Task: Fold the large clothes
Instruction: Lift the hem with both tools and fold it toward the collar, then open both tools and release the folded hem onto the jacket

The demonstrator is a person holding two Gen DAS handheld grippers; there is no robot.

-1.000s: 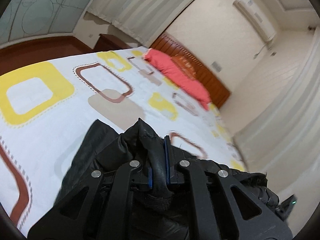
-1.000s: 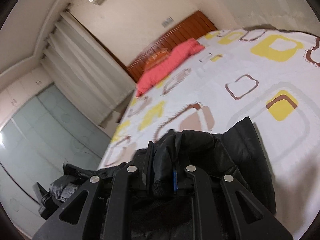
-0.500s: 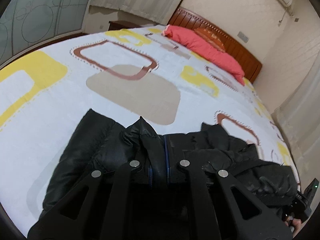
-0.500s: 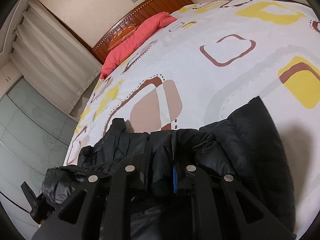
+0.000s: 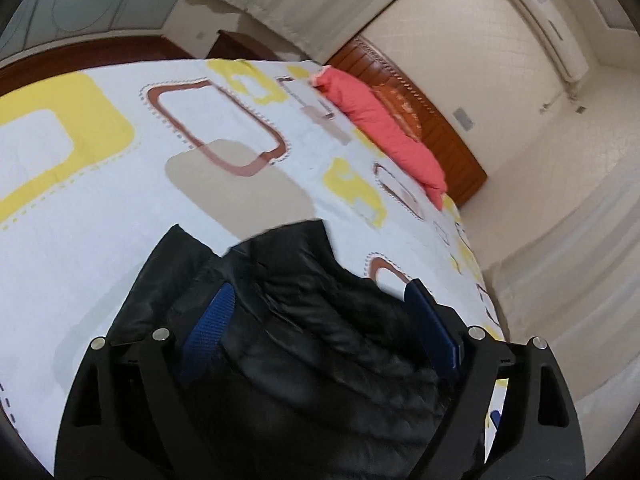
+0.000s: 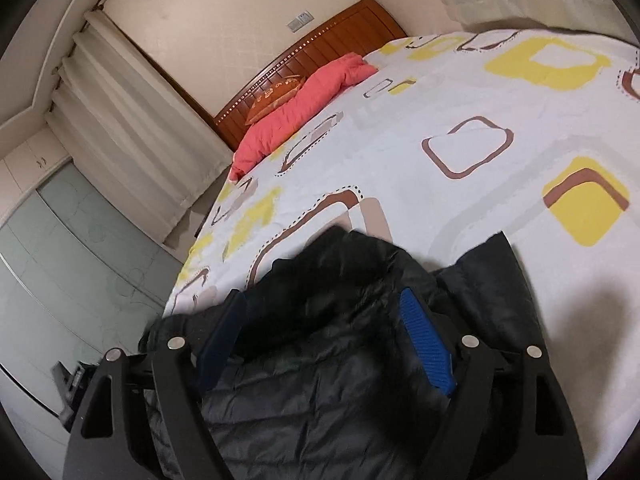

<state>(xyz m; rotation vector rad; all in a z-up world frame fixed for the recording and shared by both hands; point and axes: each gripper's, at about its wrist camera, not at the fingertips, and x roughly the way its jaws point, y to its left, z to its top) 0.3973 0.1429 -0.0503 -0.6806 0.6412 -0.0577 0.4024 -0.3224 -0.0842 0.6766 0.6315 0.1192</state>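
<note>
Domestic bedroom. Wide bed covered by a white sheet printed with yellow, brown and beige rounded squares [image 5: 120,208], backed by a reddish-brown slatted wooden headboard [image 6: 320,50]. Long coral-pink quilted pillow [image 5: 384,128] along the head end, patterned orange cushion [image 6: 276,94] behind it. Pale pleated full-length curtains [image 6: 132,128], white wall-mounted air conditioner [image 5: 548,24], frosted-glass sliding wardrobe doors [image 6: 76,256].

The left gripper [image 5: 318,300] is a matte black plastic frame with triangular cut-outs; each of its two fingers [image 5: 208,330] carries a ribbed blue pad, and four round silver screw heads [image 5: 161,334] sit on the linkage. The right gripper [image 6: 326,312] matches it: black frame, blue ribbed pads [image 6: 427,347], silver screws [image 6: 468,340]
</note>
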